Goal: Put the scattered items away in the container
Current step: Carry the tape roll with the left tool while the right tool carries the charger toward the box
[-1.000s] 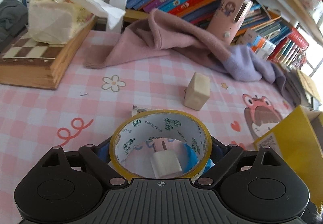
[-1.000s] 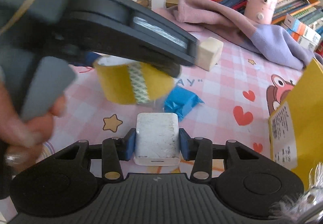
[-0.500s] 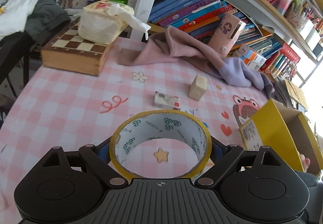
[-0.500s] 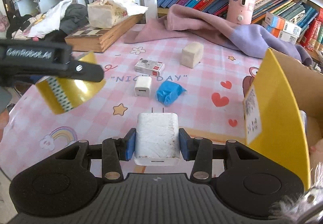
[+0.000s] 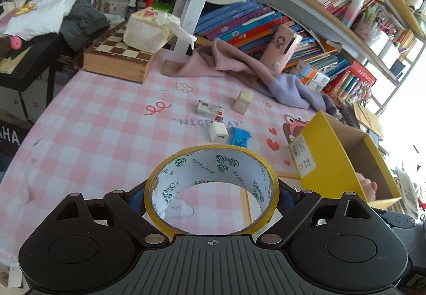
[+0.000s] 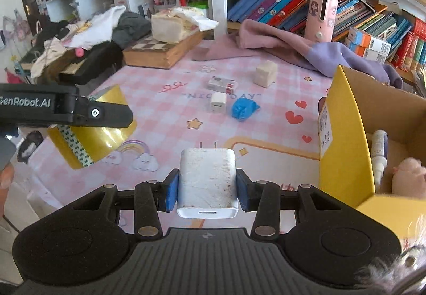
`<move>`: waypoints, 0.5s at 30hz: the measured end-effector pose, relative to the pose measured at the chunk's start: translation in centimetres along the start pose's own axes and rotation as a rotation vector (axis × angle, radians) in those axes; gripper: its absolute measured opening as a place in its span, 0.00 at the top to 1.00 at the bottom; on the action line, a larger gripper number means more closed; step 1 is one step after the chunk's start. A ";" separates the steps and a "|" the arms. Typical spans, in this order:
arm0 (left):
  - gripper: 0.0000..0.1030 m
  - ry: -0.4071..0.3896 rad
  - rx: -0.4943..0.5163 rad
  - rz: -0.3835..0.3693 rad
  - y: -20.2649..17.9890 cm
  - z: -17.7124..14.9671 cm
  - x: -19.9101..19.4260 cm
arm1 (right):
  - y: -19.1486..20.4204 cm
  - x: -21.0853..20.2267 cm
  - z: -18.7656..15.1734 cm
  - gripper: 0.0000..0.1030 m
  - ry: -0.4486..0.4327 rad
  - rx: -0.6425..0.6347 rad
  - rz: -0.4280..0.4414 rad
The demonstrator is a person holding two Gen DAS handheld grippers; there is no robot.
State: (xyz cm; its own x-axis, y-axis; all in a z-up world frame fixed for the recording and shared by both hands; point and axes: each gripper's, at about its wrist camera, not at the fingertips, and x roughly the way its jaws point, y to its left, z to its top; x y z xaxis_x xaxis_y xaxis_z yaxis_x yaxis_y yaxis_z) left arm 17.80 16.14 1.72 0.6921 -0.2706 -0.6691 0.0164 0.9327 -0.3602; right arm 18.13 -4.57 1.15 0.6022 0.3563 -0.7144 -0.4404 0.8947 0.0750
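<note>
My left gripper (image 5: pixel 211 195) is shut on a roll of yellow tape (image 5: pixel 211 188), held above the near part of the table; the same tape roll (image 6: pixel 90 130) shows at the left of the right wrist view. My right gripper (image 6: pixel 207 187) is shut on a white charger plug (image 6: pixel 207 183), prongs pointing forward. The yellow cardboard box (image 6: pixel 343 140) stands at the right, with a small bottle (image 6: pixel 379 154) and a pink plush (image 6: pixel 408 178) inside. On the table lie a small white charger (image 6: pixel 218 103), a blue crumpled wrapper (image 6: pixel 243 108), a small carton (image 6: pixel 222 83) and a cream block (image 6: pixel 265 73).
A pink and purple cloth (image 6: pixel 293 47) lies along the back by the bookshelf, next to a pink cylinder (image 6: pixel 320 15). A chessboard box (image 5: pixel 119 55) with a tissue pack (image 5: pixel 149 31) sits at the back left. Clothes are piled beyond the table's left edge.
Both grippers have risen and drawn back from the table with their loads. The table items look smaller and farther, and more of the yellow box's inside shows.
</note>
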 end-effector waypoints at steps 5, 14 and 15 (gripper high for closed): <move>0.11 -0.006 0.011 -0.007 -0.3 -1.8 -3.1 | 1.6 -2.3 -1.6 0.60 -0.020 -0.002 0.012; 0.11 0.007 -0.029 -0.072 -1.1 -6.3 -6.2 | 2.6 -7.6 -5.0 0.60 -0.073 0.025 -0.044; 0.11 0.012 -0.029 -0.081 -1.2 -6.6 -6.4 | 2.5 -8.4 -5.3 0.60 -0.088 0.035 -0.052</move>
State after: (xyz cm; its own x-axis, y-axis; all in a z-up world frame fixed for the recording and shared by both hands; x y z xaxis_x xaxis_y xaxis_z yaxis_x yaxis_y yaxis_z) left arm 8.56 15.20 2.11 0.6804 -0.3477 -0.6451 0.0509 0.9006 -0.4317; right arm 8.40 -6.75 3.63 0.6803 0.3297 -0.6546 -0.3842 0.9210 0.0646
